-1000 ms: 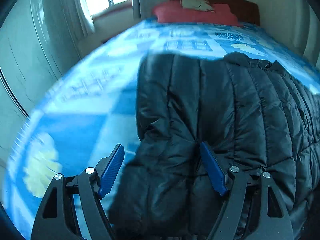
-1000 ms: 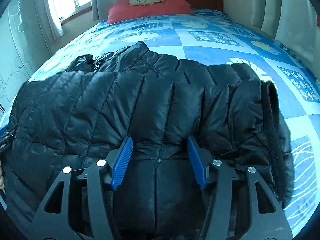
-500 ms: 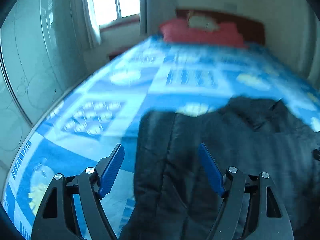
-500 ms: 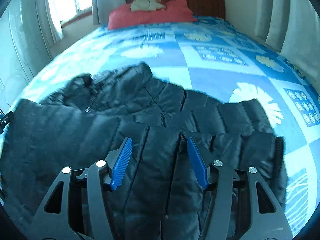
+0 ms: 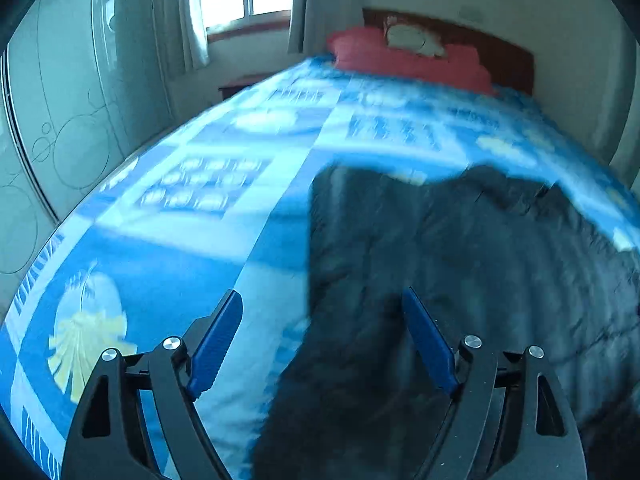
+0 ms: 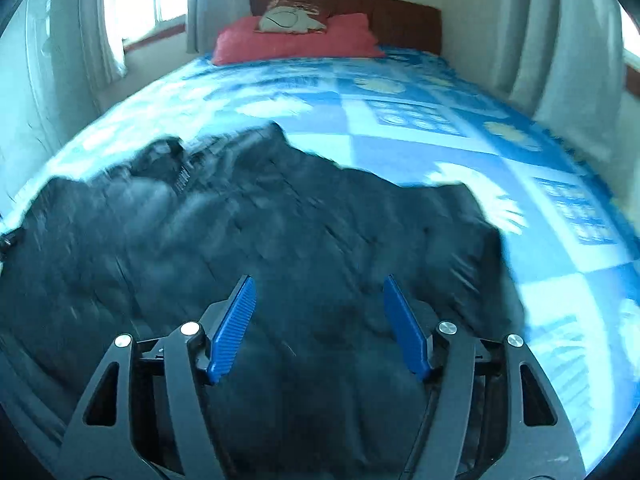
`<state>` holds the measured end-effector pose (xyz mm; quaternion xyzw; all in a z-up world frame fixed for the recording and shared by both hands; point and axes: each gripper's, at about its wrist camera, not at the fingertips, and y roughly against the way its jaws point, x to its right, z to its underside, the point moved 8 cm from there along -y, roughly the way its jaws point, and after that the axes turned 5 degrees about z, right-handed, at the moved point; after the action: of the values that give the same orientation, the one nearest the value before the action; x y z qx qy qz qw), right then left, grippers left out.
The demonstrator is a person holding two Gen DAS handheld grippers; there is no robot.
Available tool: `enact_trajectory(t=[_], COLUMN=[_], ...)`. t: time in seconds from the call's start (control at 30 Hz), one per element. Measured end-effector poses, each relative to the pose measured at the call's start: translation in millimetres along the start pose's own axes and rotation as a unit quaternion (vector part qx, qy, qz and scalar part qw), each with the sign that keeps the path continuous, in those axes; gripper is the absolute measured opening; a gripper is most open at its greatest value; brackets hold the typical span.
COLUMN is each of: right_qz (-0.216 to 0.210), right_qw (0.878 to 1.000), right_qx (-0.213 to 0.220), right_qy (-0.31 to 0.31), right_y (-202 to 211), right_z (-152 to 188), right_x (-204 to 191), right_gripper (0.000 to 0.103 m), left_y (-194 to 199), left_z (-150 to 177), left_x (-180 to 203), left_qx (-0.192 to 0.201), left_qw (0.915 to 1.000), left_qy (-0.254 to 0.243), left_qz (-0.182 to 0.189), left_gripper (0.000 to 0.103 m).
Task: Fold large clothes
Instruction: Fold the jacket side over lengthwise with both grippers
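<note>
Jacket (image 6: 280,232) spread flat on bed (image 5: 168,264). Left gripper (image 5: 322,344) and right gripper (image 6: 320,320) above it, fingers (image 6: 234,324) apart, opening, gripping nothing.

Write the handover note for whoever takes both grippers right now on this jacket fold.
Left gripper: jaws opening, nothing pinched; it sits over the left edge of the black puffer jacket.
Right gripper: jaws opening, nothing pinched, above the jacket's middle.
Jacket lies spread across the near end of the blue patterned bedspread, collar bunched on its far side; red pillow at the headboard.
Done: the near side looks already doubled over, though blur hides details.
Left: regrip and probably fold again into a compact bundle.
</note>
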<state>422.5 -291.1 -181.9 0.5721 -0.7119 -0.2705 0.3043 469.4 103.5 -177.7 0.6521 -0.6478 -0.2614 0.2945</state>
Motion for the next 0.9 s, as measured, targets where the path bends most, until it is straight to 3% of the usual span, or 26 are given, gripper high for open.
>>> enact_trajectory(t=[0.1,0.23,0.33,0.47,0.67,0.9], right_qz=[-0.019,-0.030,-0.055,-0.043,-0.026,-0.033], right_qw=[1.000,0.999,0.998,0.999,0.998,0.995], right_qx=[-0.017,-0.018,-0.012,-0.001,-0.039,-0.064], right_qy=[-0.008,-0.019,-0.034,-0.029,-0.042,-0.065], right_y=[-16.7,-8.4,27.7,89.2,145.6,200.8], right_z=[13.1,6.3,17.6,57.0,139.8,226.5], right_x=[2.7,4.5,15.0,45.2,85.3,102.6], right_gripper=[0.067,0.068,0.068,0.075,0.077,0.077], left_y=[-34.2,-31.0,-1.1,57.1,147.1,206.0], left_z=[13.2,7.1,16.5,47.5,123.5,210.8], left_x=[-7.3,-0.2,-7.7,-28.2,-57.4,-70.2], left_qx=[-0.062,-0.059,-0.059,-0.041,-0.032,-0.069], left_qw=[0.9970,0.9982,0.9968,0.9958,0.9963,0.9916], left_qy=[0.030,0.003,0.030,0.046,0.035,0.057], left_qz=[0.036,0.008,0.044,0.067,0.072,0.094], left_gripper=[0.087,0.087,0.087,0.087,0.086,0.086])
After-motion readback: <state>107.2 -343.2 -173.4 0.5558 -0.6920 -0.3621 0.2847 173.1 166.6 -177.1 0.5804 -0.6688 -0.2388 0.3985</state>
